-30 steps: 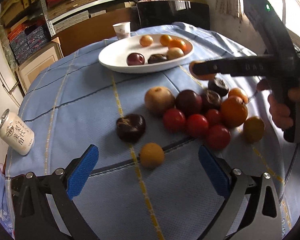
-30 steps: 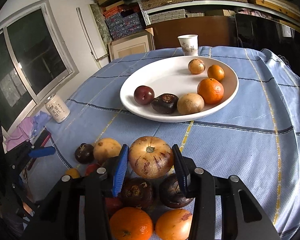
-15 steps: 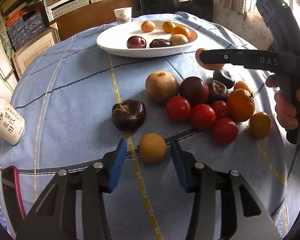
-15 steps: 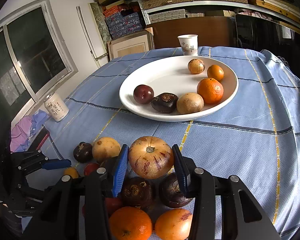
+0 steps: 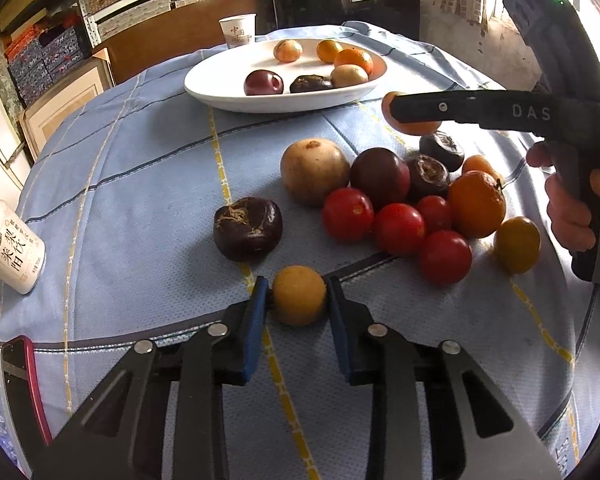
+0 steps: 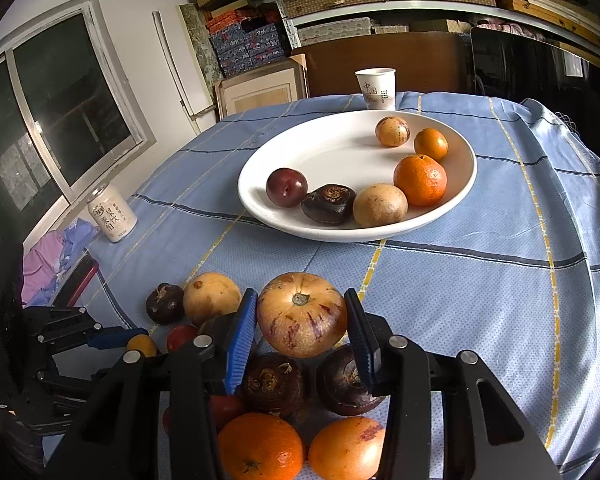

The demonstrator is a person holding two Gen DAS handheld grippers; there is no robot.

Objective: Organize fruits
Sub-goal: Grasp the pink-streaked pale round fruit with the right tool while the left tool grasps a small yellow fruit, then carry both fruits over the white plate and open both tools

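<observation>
While the right claw pinches a streaked fruit, the left claw has closed — gripping the small yellow fruit, plate-bound next.

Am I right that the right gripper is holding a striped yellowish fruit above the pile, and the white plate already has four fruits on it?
Not quite: the white plate holds six fruits, not four, as the right wrist view shows. The right gripper does hold the striped yellowish fruit above the pile.
</observation>
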